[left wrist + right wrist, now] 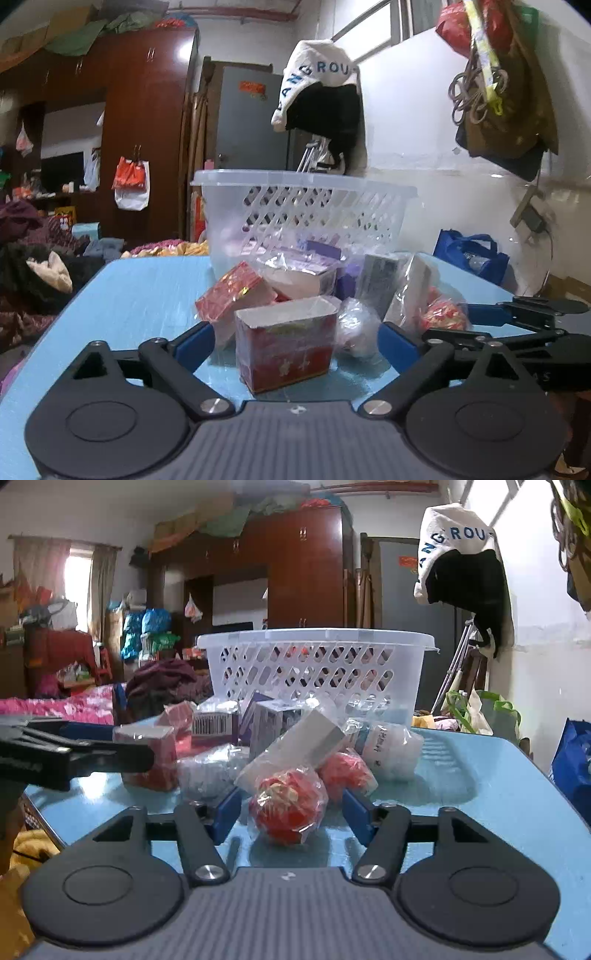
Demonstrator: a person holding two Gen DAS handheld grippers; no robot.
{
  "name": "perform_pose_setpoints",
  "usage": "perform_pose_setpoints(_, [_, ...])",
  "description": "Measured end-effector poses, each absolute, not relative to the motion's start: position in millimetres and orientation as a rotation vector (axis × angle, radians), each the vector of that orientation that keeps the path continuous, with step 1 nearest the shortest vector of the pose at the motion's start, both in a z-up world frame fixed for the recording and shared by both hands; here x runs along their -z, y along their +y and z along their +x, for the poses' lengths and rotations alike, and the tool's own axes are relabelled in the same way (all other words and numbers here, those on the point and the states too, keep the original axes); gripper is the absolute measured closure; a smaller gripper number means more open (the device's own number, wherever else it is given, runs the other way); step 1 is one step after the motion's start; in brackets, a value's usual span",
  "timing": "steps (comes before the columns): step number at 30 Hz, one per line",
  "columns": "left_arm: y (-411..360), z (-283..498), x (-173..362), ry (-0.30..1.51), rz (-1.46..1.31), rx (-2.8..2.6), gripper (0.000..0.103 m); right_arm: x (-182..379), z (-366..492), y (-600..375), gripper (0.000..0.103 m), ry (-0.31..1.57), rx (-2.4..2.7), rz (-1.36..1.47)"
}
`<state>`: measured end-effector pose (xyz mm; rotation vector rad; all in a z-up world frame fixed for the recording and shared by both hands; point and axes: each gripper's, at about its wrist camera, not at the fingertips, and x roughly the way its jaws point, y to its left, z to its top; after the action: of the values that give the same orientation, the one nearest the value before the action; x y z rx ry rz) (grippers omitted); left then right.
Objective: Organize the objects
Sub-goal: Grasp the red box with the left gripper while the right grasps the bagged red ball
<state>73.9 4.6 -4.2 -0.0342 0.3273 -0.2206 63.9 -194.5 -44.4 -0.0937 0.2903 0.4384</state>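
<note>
A pile of plastic-wrapped items lies on the blue table (140,295) in front of a white lattice basket (306,206). My left gripper (295,341) is open, its blue fingers either side of a red and white box (286,343), not touching it. My right gripper (291,814) is open around a wrapped red ball (288,810). A second red ball (345,771), a white box (295,751) and a white bottle (391,749) lie behind it. The basket also shows in the right wrist view (317,664).
A red patterned box (232,291) and wrapped boxes (380,277) sit between the pile and the basket. The right gripper's arm (517,325) enters the left wrist view from the right. A blue bag (472,254) stands beyond the table's right edge. Clothes hang on the wall (325,99).
</note>
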Motion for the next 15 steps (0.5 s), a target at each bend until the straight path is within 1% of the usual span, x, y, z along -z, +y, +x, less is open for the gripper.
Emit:
perform_pose_setpoints(2, [2.5,76.9,6.0,0.337,-0.031,0.211,0.012,44.1,64.5,-196.1,0.042,0.293,-0.448,-0.091])
perform_pose_setpoints(6, [0.1,81.0,8.4,0.342,-0.032,0.193,0.014,44.0,66.4,-199.8,0.052,0.303,-0.463,-0.078])
perform_pose_setpoints(9, [-1.6,81.6,8.3,0.337,-0.031,0.169,0.022,44.1,66.8,-199.0,0.052,0.303,-0.465,-0.078])
perform_pose_setpoints(10, [-3.0,82.3,8.3,0.34,-0.026,0.166,0.027,44.3,67.3,-199.1,0.052,0.303,-0.465,-0.079])
perform_pose_setpoints(11, [-3.6,82.6,8.3,0.342,-0.026,0.167,0.035,44.1,67.6,-199.3,0.052,0.302,-0.466,-0.08])
perform_pose_setpoints(12, [-3.8,82.4,8.6,0.342,-0.025,0.165,0.037,44.2,67.9,-199.6,0.052,0.302,-0.468,-0.078])
perform_pose_setpoints(15, [-2.5,81.1,8.5,0.333,-0.025,0.16,0.037,43.8,68.4,-201.7,0.052,0.301,-0.471,-0.075])
